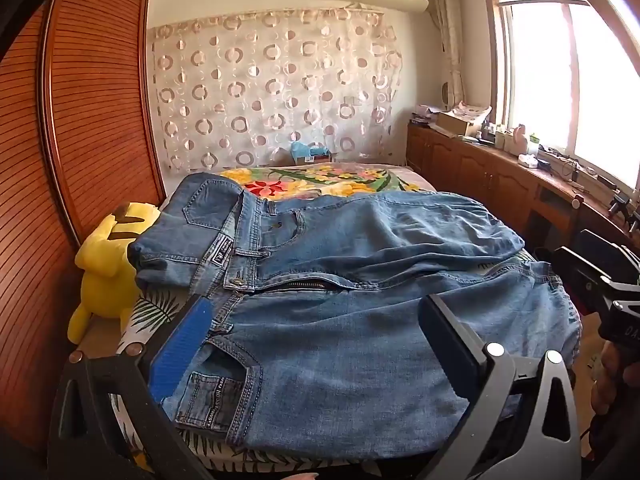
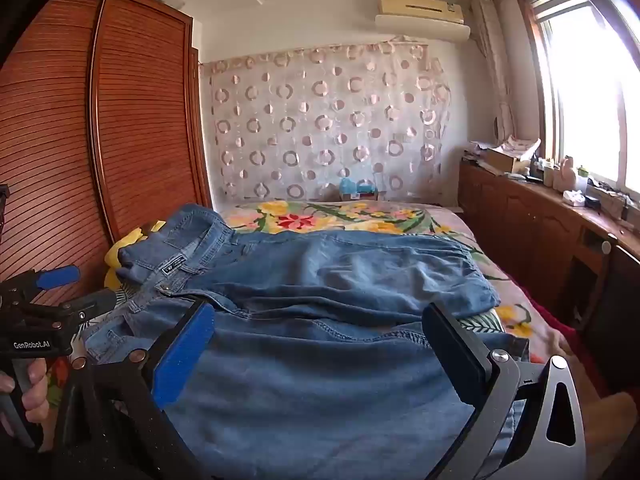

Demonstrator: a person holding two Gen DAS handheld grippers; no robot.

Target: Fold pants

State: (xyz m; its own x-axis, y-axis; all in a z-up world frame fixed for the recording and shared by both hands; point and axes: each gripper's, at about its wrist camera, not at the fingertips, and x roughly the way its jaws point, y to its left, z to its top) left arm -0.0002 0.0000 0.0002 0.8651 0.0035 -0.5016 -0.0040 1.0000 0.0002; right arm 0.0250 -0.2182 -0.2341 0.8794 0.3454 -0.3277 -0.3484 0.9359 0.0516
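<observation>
One jeans, one plush toy

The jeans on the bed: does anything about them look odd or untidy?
Yes. The jeans lie spread across the bed with the zipper open, and the waistband end is turned back, rumpled, against a yellow plush toy. Nothing looks damaged.

Left tool: black angular frame, triangular cut-outs, round silver screw heads at the joints, a ribbed blue pad on one finger, the other finger dark. Right tool: same black frame, silver screws, one blue pad and one dark pad. In the right wrist view, white "GenRobot.AI" lettering on the left tool's black body, with a blue-tipped finger. Bare skin of the left hand around a grey handle; fingernails visible.
</observation>
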